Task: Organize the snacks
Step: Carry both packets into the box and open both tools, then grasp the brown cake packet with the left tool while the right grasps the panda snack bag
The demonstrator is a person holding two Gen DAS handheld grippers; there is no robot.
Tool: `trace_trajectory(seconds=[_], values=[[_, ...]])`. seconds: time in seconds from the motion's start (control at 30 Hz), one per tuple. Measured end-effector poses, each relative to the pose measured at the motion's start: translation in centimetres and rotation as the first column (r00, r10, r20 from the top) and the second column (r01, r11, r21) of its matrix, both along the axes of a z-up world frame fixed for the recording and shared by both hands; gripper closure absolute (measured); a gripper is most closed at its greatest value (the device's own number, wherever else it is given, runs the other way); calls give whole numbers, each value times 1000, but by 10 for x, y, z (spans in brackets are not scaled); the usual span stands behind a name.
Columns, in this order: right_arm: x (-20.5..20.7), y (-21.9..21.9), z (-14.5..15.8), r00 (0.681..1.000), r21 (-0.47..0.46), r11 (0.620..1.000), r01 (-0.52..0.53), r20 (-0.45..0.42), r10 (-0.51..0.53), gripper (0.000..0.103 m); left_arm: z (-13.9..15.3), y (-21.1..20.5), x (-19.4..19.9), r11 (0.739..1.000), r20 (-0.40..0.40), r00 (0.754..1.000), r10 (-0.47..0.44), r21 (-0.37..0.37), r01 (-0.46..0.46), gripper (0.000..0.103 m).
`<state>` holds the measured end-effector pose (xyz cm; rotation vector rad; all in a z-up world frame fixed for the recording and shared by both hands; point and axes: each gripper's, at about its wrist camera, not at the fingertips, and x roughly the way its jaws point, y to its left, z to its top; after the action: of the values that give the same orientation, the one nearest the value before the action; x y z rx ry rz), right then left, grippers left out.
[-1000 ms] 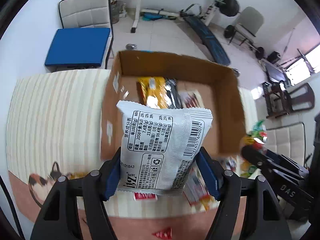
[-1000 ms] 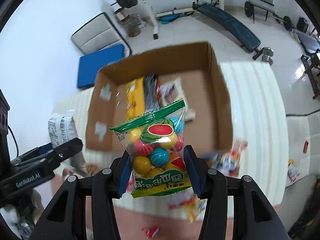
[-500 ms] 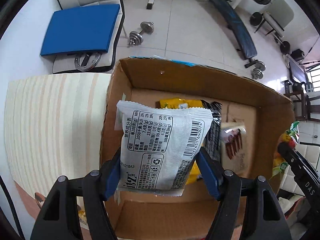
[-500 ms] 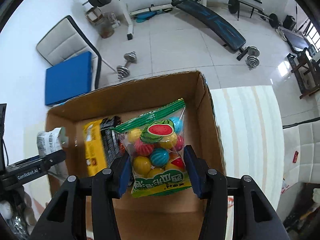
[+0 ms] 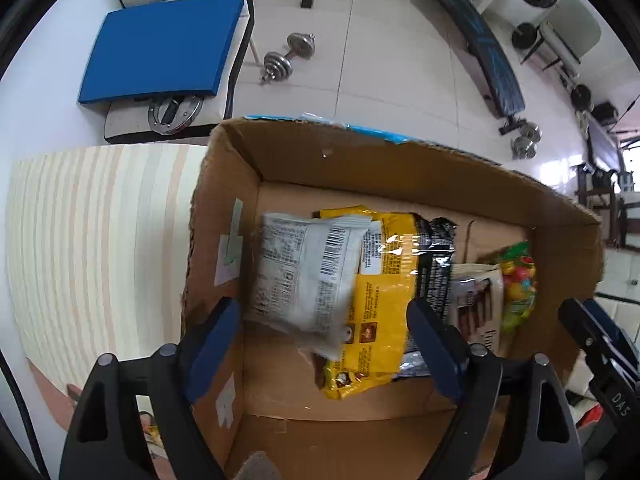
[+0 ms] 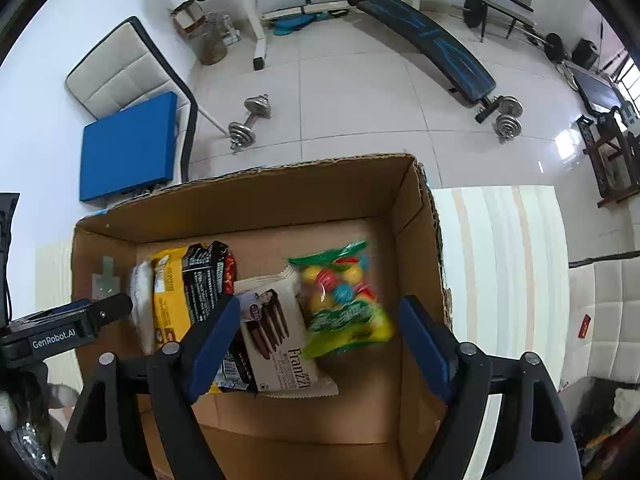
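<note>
Left wrist: gripper spread, jaws just opened, clear of white packet lying in box on yellow pack. Right wrist: gripper likewise just opened, candy bag loose, blurred, beside biscuit pack in box.

Each gripper, the left gripper and the right gripper, has 2 black plastic fingers with blue pads, round silver screws, and white lettering: "GenRobot.AI" and "DAS".
</note>
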<state>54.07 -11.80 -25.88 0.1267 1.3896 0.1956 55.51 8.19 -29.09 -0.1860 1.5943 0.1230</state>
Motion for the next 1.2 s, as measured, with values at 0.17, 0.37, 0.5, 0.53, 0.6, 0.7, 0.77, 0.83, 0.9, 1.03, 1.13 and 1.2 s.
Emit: trace_trajectory(seconds=[0.17, 0.37, 0.5, 0.53, 0.6, 0.7, 0.77, 0.83, 0.9, 1.03, 1.13, 1.2], values=[[-19, -7, 14, 1000, 44, 999, -10, 26, 9, 12, 23, -3, -22, 1000, 60, 998, 0, -10, 0, 16], [-80, -5, 35, 998, 138, 989, -56, 26, 53, 11, 65, 0, -79, 1000, 145, 989, -2, -26, 6, 16], [-138, 3, 42, 996, 198, 977, -83, 4, 84, 11, 88, 13, -140, 1000, 200, 980, -2, 13, -1, 16], [-152, 6, 42, 996, 209, 974, -89, -2, 91, 11, 89, 18, -156, 1000, 203, 979, 12, 16, -16, 16], [-185, 17, 39, 994, 220, 971, -95, -25, 103, 11, 86, 31, -194, 999, 185, 982, 32, 21, -37, 16], [-222, 33, 30, 990, 219, 969, -113, -61, 129, 11, 67, 56, -248, 996, 129, 989, 78, 26, -82, 16], [-242, 46, 20, 985, 193, 973, -129, -84, 148, 11, 48, 72, -284, 994, 71, 991, 111, 9, -112, 16], [-254, 56, 8, 983, 174, 976, -129, -110, 150, 11, 24, 88, -317, 988, 6, 988, 151, -8, -151, 16], [-259, 63, -6, 982, 163, 980, -110, -135, 133, 11, 0, 104, -347, 979, -65, 977, 202, -28, -204, 16], [-260, 77, -28, 982, 129, 988, -89, -156, 109, 11, -43, 136, -386, 923, -170, 922, 349, -107, -369, 17], [-258, 87, -37, 979, 121, 988, -91, -169, 111, 11, -64, 149, -396, 886, -201, 885, 420, -119, -448, 17], [-257, 93, -40, 978, 114, 988, -105, -167, 123, 11, -73, 151, -396, 879, -208, 874, 439, -105, -466, 17]])
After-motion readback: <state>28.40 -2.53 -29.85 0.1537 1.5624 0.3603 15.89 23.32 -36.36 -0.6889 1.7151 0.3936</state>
